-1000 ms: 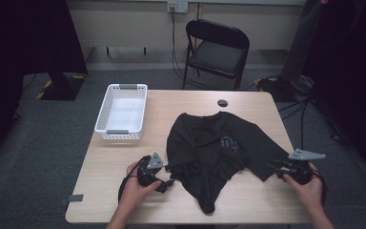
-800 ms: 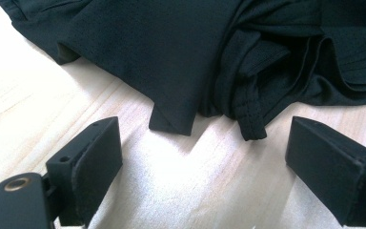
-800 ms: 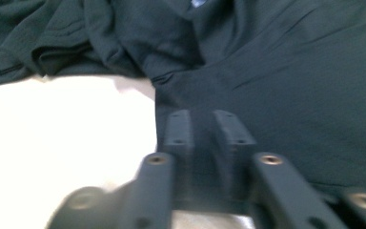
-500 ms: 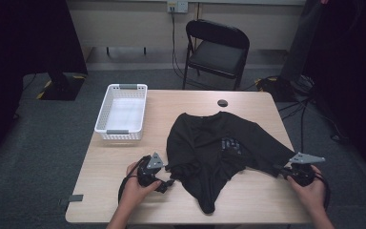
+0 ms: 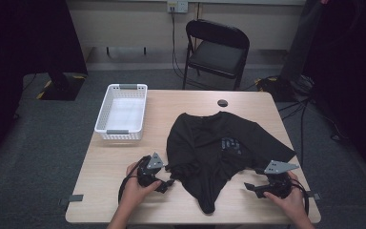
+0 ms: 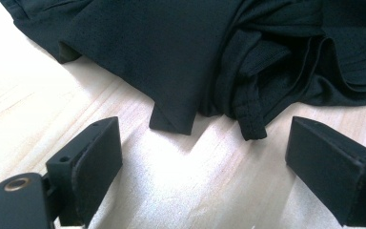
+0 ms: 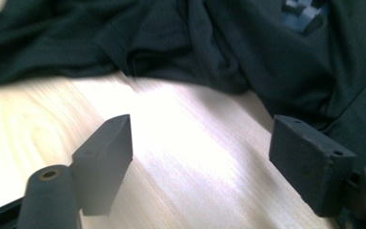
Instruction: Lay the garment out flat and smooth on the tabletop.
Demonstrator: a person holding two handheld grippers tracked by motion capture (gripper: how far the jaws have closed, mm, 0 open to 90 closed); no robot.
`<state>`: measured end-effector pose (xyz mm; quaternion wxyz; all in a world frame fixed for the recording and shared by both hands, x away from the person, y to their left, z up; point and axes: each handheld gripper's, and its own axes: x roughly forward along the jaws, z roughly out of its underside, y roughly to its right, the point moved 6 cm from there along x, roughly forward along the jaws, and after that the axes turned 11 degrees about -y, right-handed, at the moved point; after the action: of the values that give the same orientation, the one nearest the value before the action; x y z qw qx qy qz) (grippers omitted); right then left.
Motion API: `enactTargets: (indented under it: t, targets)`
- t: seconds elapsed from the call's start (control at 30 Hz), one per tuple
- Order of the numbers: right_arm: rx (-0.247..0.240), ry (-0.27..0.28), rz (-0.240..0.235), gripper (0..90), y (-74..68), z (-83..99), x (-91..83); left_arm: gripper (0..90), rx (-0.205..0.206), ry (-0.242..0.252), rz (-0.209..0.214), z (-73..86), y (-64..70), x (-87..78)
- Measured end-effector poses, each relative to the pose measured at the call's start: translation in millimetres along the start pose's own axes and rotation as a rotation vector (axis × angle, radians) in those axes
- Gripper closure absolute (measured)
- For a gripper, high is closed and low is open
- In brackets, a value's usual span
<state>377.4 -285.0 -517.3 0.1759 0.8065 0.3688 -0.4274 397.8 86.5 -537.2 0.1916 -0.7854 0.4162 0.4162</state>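
Beside black shirt [image 5: 221, 152], white basket [image 5: 122, 131]

Both forearms are brought in from six o'clock in the high view. The left gripper [image 5: 167, 181] is held in the left hand [image 5: 136, 191] at about seven o'clock, its jaws spread wide and pointed toward three o'clock. The right gripper [image 5: 249, 187] is gripped by the right hand [image 5: 288, 200] at five o'clock, jaws likewise parted, aimed toward nine o'clock.

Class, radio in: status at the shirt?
Left gripper open at shirt hem. Right gripper open, beside it. Nothing held. Basket well aside.
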Motion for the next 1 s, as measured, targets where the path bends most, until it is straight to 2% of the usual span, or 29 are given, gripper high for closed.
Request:
enactTargets:
  t: [0.13, 0.23, 0.33, 0.4, 0.5, 0.57, 0.6, 0.63, 0.67, 0.7, 0.77, 0.83, 0.87, 0.9, 0.93, 0.97, 1.0]
  targets:
    - [0.007, -0.039, 0.025, 19.5, 2.1, 7.4, 7.2, 11.8, 0.0, 0.0, 0.0, 0.0, -0.1, 0.0]
    - [0.016, -0.011, 0.024, 18.2, 6.6, 10.7, 6.8, 11.8, -0.001, 0.0, -0.001, 0.1, 0.0, -0.1]
    - [0.031, -0.011, 0.032, 17.8, 10.0, 12.3, 5.8, 12.2, -0.007, 0.003, -0.003, 0.1, -0.3, -0.3]
    - [0.028, -0.01, 0.03, 17.8, 10.2, 12.3, 5.8, 14.5, -0.042, 0.014, -0.015, 0.2, -2.3, -1.4]
    - [0.026, -0.011, 0.028, 17.8, 10.6, 12.1, 6.0, 18.1, -0.09, 0.09, 0.018, -0.9, -6.3, -8.8]
    - [0.023, -0.011, 0.027, 17.9, 11.1, 11.9, 6.1, 33.1, -0.111, 0.144, 0.032, -3.2, -8.5, -15.4]
    - [0.022, -0.011, 0.026, 17.9, 11.4, 11.9, 6.1, 35.3, -0.122, 0.157, 0.014, -4.1, -10.5, -17.7]
    - [0.024, -0.01, 0.027, 17.9, 11.9, 11.9, 6.1, 49.3, -0.133, 0.159, 0.017, -4.3, -11.3, -19.1]
    - [0.024, -0.01, 0.027, 17.9, 11.9, 11.9, 6.1, 49.3, -0.148, 0.158, 0.033, -4.6, -10.8, -19.7]
    - [0.023, -0.01, 0.027, 17.9, 12.0, 11.8, 6.1, 52.5, -0.167, 0.16, 0.026, -5.2, -11.8, -20.1]
    - [0.023, -0.01, 0.027, 17.9, 11.9, 11.9, 6.1, 53.2, -0.159, 0.155, 0.047, -6.0, -10.8, -19.4]
    - [0.023, -0.01, 0.027, 17.9, 11.9, 11.9, 6.1, 54.5, -0.137, 0.127, 0.035, -5.3, -8.6, -16.0]
    - [0.023, -0.01, 0.027, 17.9, 11.9, 11.8, 6.1, 59.0, -0.126, 0.109, 0.044, -5.2, -6.4, -14.0]
    - [0.023, -0.01, 0.027, 17.9, 11.9, 11.8, 6.1, 59.0, -0.117, 0.102, 0.04, -5.7, -5.4, -12.6]
    - [0.023, -0.01, 0.027, 17.9, 11.9, 11.9, 6.1, 59.5, -0.121, 0.096, 0.03, -6.4, -5.5, -11.2]
    - [0.023, -0.01, 0.027, 17.9, 11.9, 11.8, 6.1, 65.4, -0.125, 0.073, 0.032, -6.4, -5.4, -10.0]
    - [0.023, -0.01, 0.028, 17.9, 11.9, 11.9, 6.1, 70.5, -0.13, 0.063, 0.016, -6.9, -6.4, -9.4]
